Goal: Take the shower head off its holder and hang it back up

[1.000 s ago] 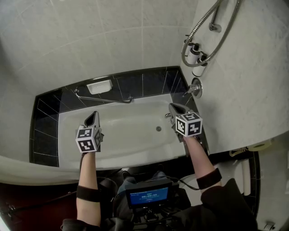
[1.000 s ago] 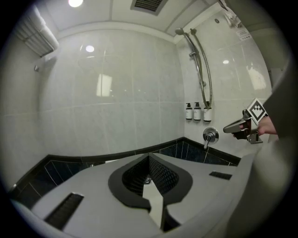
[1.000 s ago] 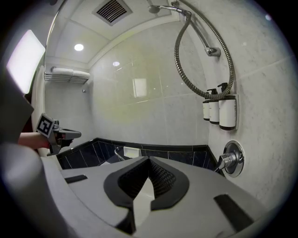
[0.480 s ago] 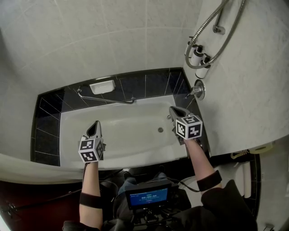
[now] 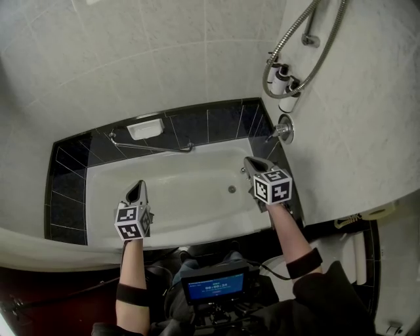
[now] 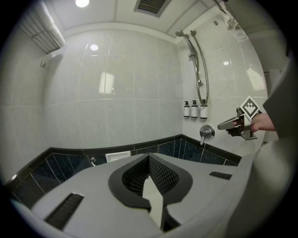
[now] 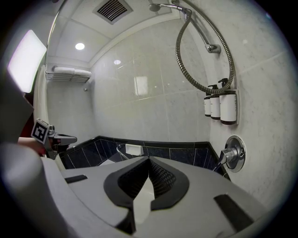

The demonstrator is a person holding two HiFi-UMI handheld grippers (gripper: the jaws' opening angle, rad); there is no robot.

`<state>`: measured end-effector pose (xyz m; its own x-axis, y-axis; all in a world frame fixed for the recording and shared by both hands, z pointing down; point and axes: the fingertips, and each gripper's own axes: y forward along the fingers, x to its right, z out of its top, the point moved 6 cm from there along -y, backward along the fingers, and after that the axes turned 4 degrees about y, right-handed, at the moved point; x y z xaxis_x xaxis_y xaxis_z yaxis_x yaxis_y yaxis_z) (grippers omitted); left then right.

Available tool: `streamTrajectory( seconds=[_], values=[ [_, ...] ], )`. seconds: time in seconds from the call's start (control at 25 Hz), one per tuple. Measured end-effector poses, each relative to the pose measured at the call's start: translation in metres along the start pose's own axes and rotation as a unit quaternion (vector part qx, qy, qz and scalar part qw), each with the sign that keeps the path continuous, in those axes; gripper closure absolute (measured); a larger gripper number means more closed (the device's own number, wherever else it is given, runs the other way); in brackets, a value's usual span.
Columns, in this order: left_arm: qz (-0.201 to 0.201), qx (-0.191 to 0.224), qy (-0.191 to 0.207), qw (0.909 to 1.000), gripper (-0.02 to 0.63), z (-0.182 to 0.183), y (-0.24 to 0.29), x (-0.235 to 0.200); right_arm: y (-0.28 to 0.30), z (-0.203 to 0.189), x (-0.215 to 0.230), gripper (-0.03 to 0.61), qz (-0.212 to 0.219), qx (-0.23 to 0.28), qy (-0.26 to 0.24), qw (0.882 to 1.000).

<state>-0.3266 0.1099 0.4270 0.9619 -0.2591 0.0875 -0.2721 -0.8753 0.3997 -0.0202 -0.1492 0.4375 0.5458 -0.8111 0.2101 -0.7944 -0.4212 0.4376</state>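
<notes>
The shower head (image 6: 179,33) hangs in its holder at the top of the wall rail, also seen at the upper edge of the right gripper view as the shower head (image 7: 155,7). Its metal hose (image 5: 308,46) loops down the right wall. In the head view the shower head itself is out of frame. My left gripper (image 5: 138,186) hovers over the left part of the bathtub (image 5: 197,220), shut and empty. My right gripper (image 5: 249,160) is held near the tub's right end, below the hose, also shut with nothing in it.
Three dispenser bottles (image 5: 282,82) hang on the right wall above the round faucet handle (image 5: 283,129). A chrome grab bar (image 5: 151,146) and a white soap dish (image 5: 146,127) sit on the dark-tiled back ledge. A towel rack (image 7: 67,73) is high on the left wall.
My left gripper has drifted down toward the tub's near rim. The right gripper has stayed almost where it was.
</notes>
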Motion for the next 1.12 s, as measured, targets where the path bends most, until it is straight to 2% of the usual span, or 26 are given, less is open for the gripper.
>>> streamTrajectory(
  seconds=[0.8,0.96,1.04,1.12],
  values=[
    [-0.018,0.007,0.002,0.9998,0.614,0.011,0.023,0.012,0.006,-0.003,0.020,0.558,-0.025,0.001,0.000,1.000],
    [-0.016,0.011,0.011,0.9997,0.598,0.015,0.032,0.011,0.009,-0.016,0.022,0.559,-0.028,-0.010,0.001,1.000],
    [-0.022,0.014,0.025,0.9993,0.554,0.034,0.031,0.011,0.006,-0.020,0.016,0.560,-0.026,-0.019,0.006,0.999],
    [-0.032,0.027,0.053,0.9977,0.516,0.072,0.037,0.009,0.002,-0.007,0.012,0.560,-0.021,-0.011,0.012,1.000]
  ],
)
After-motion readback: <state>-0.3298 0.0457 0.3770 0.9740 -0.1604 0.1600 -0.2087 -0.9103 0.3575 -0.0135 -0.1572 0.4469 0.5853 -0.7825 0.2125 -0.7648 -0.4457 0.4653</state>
